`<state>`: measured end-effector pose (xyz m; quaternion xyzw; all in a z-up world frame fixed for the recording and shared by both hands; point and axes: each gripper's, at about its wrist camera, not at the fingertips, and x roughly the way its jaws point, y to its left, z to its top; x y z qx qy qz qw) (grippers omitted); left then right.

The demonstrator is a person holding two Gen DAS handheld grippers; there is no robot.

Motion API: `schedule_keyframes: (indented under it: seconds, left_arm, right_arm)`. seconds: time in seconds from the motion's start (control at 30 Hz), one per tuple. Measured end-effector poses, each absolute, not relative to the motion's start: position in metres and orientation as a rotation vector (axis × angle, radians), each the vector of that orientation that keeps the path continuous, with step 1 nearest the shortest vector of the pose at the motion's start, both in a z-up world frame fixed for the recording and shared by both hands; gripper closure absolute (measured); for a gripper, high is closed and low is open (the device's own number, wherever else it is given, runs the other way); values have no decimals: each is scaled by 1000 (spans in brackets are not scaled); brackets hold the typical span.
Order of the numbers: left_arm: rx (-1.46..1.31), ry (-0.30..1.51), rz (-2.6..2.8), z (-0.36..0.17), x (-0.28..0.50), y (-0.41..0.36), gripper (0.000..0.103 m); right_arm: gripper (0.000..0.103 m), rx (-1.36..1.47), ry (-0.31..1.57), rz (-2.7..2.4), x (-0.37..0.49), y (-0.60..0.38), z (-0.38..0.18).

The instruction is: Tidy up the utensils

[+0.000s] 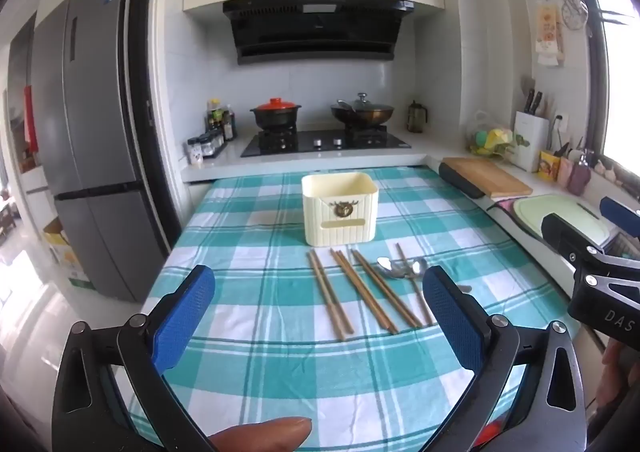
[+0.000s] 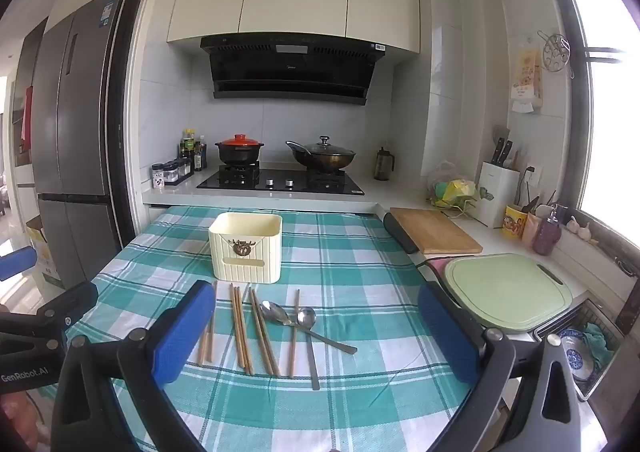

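Observation:
A cream utensil holder (image 1: 340, 208) (image 2: 245, 246) stands upright on the teal checked tablecloth (image 1: 248, 332) (image 2: 360, 392). In front of it lie several wooden chopsticks (image 1: 360, 292) (image 2: 244, 332) and two metal spoons (image 1: 400, 268) (image 2: 304, 322). My left gripper (image 1: 320, 316) hovers open above the cloth, nearer than the chopsticks, nothing between its blue pads. My right gripper (image 2: 316, 332) is open too, its jaws wide over the chopsticks and spoons without touching them. Its black body (image 1: 592, 272) shows at the right edge of the left wrist view.
A gas hob with a red-lidded pot (image 2: 239, 150) and a wok (image 2: 322, 158) lines the back counter. A wooden board (image 2: 434, 230) and a green cutting board (image 2: 508, 292) lie to the right. A grey fridge (image 1: 88, 132) stands left. A fingertip (image 1: 264, 434) shows below.

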<state>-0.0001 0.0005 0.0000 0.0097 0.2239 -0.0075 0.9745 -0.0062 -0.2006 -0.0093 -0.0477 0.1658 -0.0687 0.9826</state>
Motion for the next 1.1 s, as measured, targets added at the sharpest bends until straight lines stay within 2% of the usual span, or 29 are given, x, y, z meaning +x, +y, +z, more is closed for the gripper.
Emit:
schedule_keyframes:
  seconds: [1.1]
  left_arm:
    - [18,469,-14,-14,1,-3,0]
  right_arm:
    - [0,-99,349,-139,-4,-201,-12]
